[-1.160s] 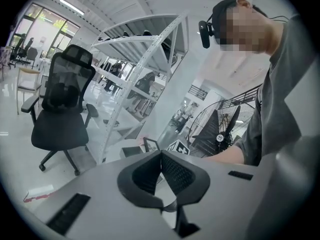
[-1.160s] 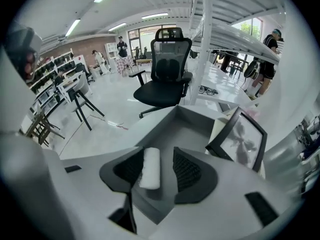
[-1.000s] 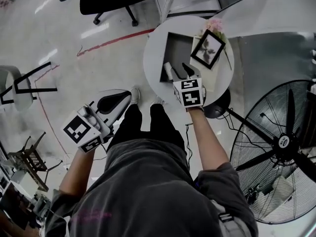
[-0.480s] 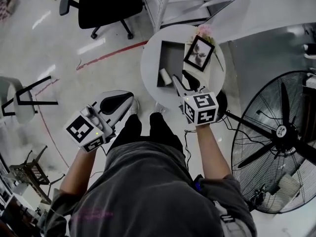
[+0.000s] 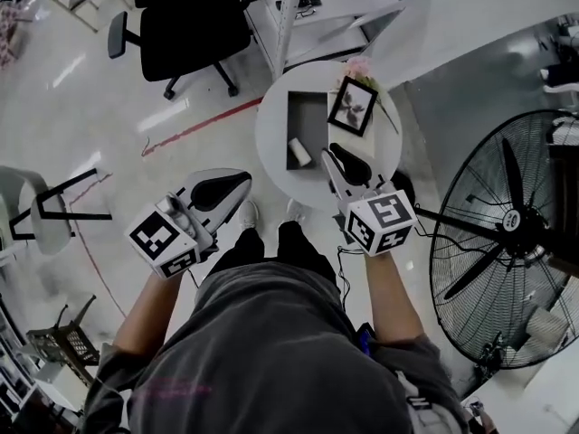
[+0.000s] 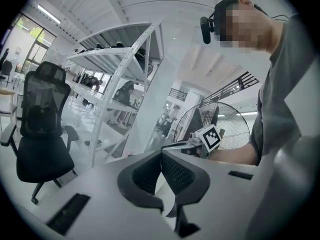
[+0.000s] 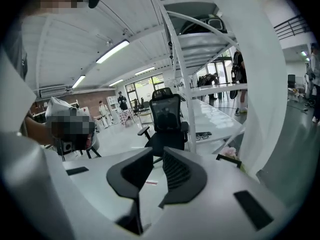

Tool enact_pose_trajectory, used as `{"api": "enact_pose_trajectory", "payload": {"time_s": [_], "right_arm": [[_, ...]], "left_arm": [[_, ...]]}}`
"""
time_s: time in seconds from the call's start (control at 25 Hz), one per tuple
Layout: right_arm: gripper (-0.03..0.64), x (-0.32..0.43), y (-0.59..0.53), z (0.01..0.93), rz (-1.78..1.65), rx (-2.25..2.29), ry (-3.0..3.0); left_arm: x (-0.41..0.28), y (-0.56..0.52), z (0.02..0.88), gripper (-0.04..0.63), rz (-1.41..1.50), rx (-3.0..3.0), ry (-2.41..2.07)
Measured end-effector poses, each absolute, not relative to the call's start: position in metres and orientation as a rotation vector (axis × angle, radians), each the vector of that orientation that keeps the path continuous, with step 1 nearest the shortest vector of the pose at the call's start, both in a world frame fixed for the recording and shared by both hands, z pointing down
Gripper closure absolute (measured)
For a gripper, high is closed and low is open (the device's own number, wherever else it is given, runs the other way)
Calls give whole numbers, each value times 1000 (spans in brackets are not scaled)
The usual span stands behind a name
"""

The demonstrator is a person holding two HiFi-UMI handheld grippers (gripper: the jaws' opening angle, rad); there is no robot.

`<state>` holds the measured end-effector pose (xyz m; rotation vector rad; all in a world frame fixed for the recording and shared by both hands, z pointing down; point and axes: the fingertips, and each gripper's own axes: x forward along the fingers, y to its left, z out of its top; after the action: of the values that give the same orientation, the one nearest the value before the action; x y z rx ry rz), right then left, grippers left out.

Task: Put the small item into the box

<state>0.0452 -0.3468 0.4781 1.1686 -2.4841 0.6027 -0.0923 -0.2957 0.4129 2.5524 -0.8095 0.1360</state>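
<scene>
A small white cylinder (image 5: 298,152) lies at the near left corner of the dark grey box (image 5: 310,116) on the round white table (image 5: 271,143), inside it as far as I can tell. My right gripper (image 5: 331,152) (image 7: 157,153) hangs well above the table's near edge. Its jaws have just been closing to a narrow gap, and nothing is between them. The left gripper (image 5: 246,177) (image 6: 161,153) is raised over the floor to the left of the table, its jaws together and empty.
A black picture frame (image 5: 352,107) and pink flowers (image 5: 362,67) stand on the table right of the box. A large floor fan (image 5: 507,233) is at the right, a black office chair (image 5: 185,25) at the back left, and a white shelf rack (image 5: 308,7) behind the table.
The right gripper has risen from the box, its wide jaws narrowing with nothing in them. The left gripper has risen a little. The white cylinder stays in the box.
</scene>
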Motion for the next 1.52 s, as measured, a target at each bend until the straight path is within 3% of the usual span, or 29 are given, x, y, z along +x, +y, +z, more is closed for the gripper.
{"api": "enact_pose_trajectory", "payload": {"time_s": [0.52, 1.52], "right_arm": [[583, 43, -325, 413, 522, 1318, -2561], [595, 41, -301, 368, 489, 1345, -2660]], "left_arm": [[-91, -293, 381, 577, 119, 2652, -712], [-73, -287, 360, 578, 93, 2715, -655]]}}
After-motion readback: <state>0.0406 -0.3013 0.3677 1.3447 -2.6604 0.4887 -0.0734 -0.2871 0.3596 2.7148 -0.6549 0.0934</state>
